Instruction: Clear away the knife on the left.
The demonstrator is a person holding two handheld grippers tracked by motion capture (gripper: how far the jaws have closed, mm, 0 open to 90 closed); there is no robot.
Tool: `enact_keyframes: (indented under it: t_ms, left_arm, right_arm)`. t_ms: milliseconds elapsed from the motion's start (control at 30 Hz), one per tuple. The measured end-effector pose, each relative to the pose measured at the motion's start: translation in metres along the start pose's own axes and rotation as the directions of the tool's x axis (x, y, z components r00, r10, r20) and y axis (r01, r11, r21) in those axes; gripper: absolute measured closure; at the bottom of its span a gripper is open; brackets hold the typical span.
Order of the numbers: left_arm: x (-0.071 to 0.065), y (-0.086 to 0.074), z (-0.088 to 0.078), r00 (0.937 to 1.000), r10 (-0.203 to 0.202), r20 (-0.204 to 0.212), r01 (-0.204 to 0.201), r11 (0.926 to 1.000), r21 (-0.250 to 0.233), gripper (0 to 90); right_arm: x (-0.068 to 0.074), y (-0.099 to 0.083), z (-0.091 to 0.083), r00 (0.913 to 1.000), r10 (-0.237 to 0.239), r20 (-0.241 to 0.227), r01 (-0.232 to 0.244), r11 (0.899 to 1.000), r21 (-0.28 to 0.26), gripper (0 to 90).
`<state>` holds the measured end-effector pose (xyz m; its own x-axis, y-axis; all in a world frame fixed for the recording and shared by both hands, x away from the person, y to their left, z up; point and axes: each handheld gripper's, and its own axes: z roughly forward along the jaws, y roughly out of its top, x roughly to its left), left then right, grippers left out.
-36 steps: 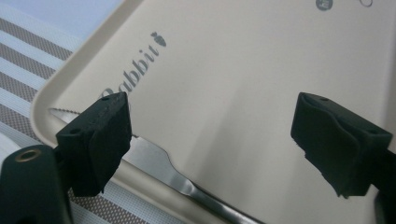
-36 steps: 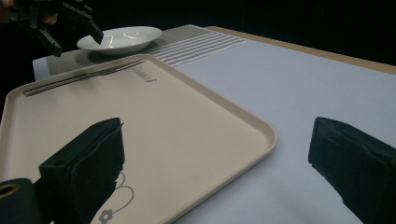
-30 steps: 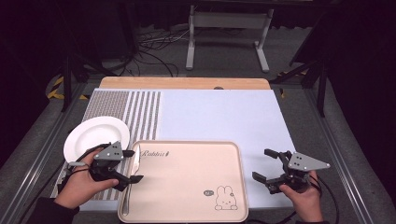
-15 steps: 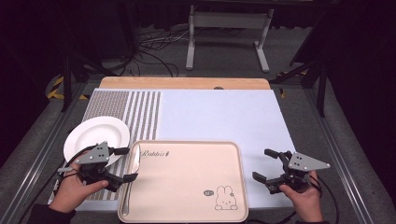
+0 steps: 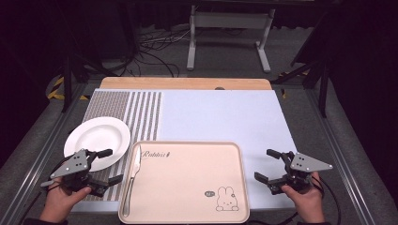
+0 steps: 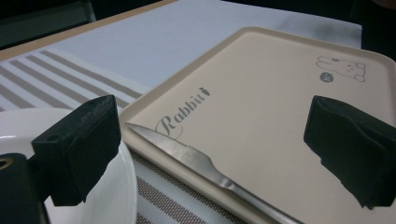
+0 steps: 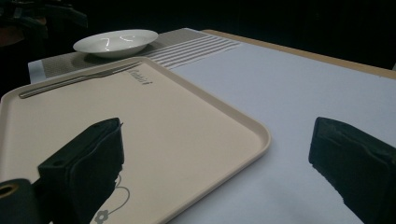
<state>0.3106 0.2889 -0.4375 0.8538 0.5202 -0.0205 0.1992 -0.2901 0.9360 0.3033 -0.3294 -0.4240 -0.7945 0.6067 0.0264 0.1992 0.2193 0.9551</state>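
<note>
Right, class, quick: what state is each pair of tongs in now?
Left tongs: open, just been opening, holding nothing; knife lies on tray.
Right tongs: open, holding nothing.

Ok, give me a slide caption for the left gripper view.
Open left gripper facing a knife on the edge of the beige tray, white plate alongside.

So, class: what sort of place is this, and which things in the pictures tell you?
Probably a lab or studio set up to record table-setting, not a dining room: a metal stand and loose cables lie behind the table, the surroundings are dark, and a person holds the left gripper.
</note>
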Motion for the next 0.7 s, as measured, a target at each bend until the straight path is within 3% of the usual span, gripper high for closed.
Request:
enact_keyframes:
  t_ms: [267,533,700]
  left_arm:
    - [0.009,-0.019,-0.009,0.9992,-0.03,-0.027,0.029,0.9993,-0.022,4.8]
    - [0.01,-0.035,-0.019,0.9979,-0.046,-0.044,0.046,0.9988,-0.018,4.4]
    - [0.01,-0.039,-0.023,0.9972,-0.029,-0.069,0.029,0.9996,-0.001,4.4]
  right_arm:
    - [0.0,-0.003,-0.001,1.0,0.006,0.003,-0.006,1.0,-0.005,4.1]
    - [-0.001,-0.01,-0.002,0.9996,0.026,0.012,-0.025,1.0,-0.011,4.1]
    - [-0.001,-0.015,-0.001,0.9993,0.035,0.017,-0.034,0.999,-0.006,4.1]
